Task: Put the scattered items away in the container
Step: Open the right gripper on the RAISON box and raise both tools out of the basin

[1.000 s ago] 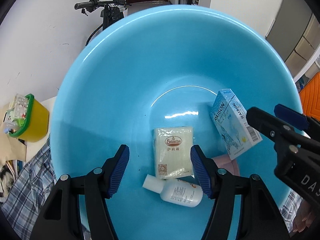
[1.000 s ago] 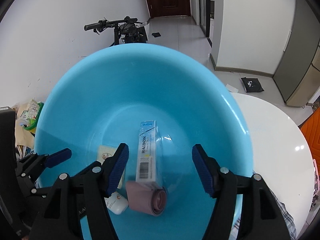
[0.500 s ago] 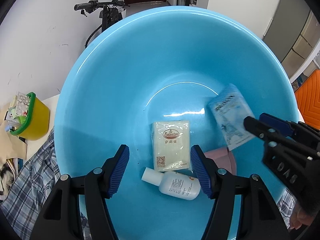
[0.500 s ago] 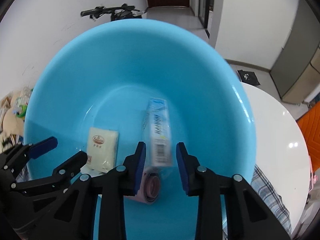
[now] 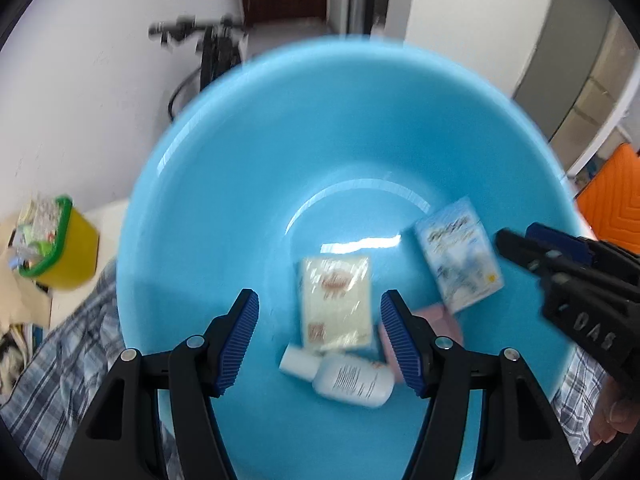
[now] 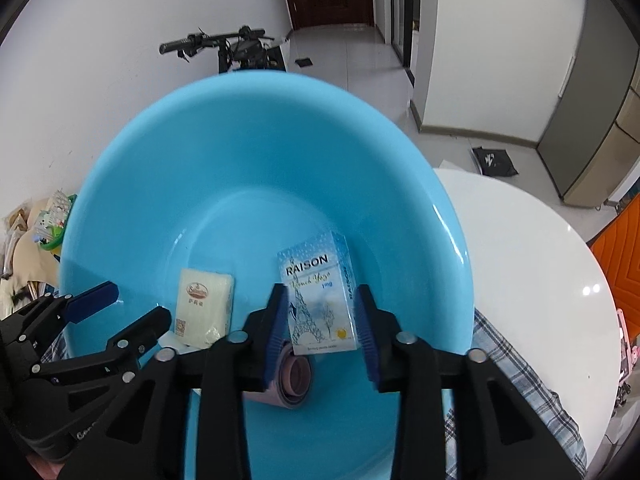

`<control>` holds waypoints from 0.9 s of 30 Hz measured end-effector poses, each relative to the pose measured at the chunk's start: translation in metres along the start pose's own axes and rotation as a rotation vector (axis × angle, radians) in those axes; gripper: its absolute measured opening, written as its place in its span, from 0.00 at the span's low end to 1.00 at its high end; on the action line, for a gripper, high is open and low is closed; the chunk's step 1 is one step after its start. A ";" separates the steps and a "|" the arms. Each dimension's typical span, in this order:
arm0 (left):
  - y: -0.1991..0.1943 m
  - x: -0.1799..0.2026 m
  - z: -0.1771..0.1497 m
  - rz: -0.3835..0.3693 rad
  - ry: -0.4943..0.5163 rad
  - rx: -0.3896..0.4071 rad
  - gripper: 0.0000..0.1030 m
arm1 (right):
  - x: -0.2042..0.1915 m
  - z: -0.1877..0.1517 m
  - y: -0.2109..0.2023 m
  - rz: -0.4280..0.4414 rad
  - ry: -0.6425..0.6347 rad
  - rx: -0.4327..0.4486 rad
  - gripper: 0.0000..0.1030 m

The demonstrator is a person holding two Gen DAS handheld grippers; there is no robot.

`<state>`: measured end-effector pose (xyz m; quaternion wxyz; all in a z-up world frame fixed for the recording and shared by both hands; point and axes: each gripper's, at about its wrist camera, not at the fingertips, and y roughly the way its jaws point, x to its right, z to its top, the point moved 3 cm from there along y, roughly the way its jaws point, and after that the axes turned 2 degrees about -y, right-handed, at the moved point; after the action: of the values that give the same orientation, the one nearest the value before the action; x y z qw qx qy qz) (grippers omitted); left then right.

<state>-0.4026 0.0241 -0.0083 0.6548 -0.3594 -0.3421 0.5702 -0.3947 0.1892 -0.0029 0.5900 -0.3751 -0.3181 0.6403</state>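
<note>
A large light-blue basin [image 5: 240, 200] [image 6: 200, 160] fills both views. On its floor lie a cream tissue pack [image 5: 334, 308] [image 6: 204, 304], a white bottle [image 5: 352, 380], a pink roll [image 5: 440, 320] [image 6: 294, 376] and a pale-blue RAISON box [image 5: 460, 256] [image 6: 320, 300]. The box lies face up, partly over the roll. My right gripper [image 6: 322, 320] [image 5: 518, 234] hovers over the box; its jaws are opening and the pads do not press on it. My left gripper [image 5: 320, 340] [image 6: 134, 306] stands open above the pack and bottle, holding nothing.
A yellow bin with a green rim [image 5: 60, 248] sits to the left of the basin. The basin rests on checked cloth [image 5: 60, 360] beside a round white table [image 6: 520, 260]. A bicycle [image 6: 232, 48] leans on the far wall. A hand [image 5: 616, 420] shows at bottom right.
The right gripper narrowed over the box, then widened again. The box went from standing on its edge to lying flat, face up. The left gripper stayed open, almost still.
</note>
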 end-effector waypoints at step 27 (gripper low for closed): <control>-0.089 -0.022 -0.012 -0.034 -0.050 0.573 1.00 | 0.001 -0.018 -0.106 -0.022 -0.014 0.612 1.00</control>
<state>-0.3504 -0.0066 0.0618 0.7305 -0.1398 -0.1890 0.6412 -0.3248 0.2008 0.0782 0.6802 -0.1721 -0.1186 0.7026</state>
